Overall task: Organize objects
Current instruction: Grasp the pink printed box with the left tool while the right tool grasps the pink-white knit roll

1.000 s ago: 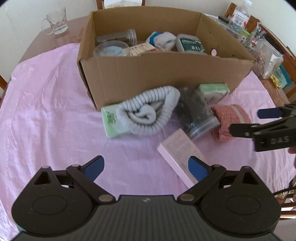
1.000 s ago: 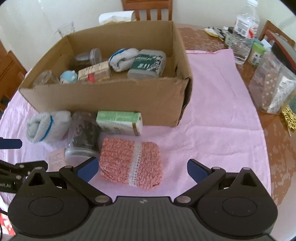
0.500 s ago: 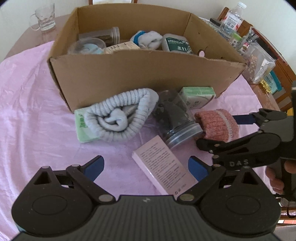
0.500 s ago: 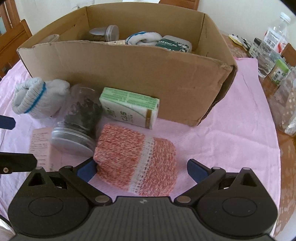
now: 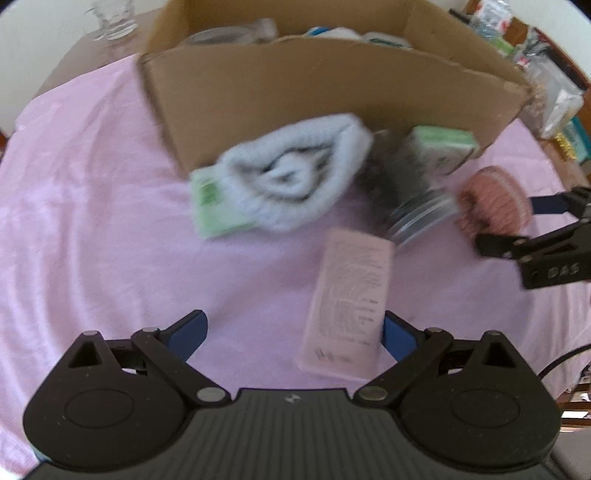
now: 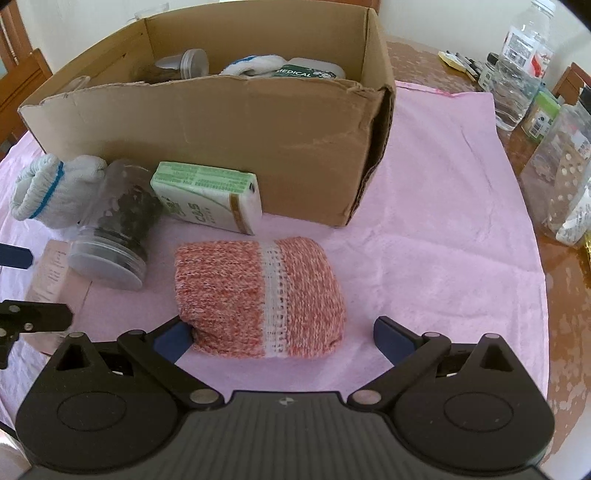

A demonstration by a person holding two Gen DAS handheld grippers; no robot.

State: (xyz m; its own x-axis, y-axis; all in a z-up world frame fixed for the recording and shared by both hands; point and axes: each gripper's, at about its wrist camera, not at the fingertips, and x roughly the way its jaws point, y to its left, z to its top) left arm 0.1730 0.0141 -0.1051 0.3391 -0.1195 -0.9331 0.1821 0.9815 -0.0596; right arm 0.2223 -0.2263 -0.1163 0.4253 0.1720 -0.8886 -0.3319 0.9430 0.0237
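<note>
A cardboard box stands on the pink cloth, also in the left wrist view. In front of it lie a red knitted roll, a green-and-white carton, a clear jar on its side, a white glove bundle and a pink box. My right gripper is open, its jaws on either side of the red roll's near end; it shows in the left wrist view. My left gripper is open, with the pink box's near end against its right finger. The left wrist view is blurred.
The box holds a jar, a white glove and a green medical case. Water bottles and clear bags crowd the table's right side. A glass mug stands far left. A second green pack lies under the glove bundle.
My right gripper has moved forward so the red roll now sits between its jaws. My left gripper has moved toward the pink box, which now lies between its fingers.
</note>
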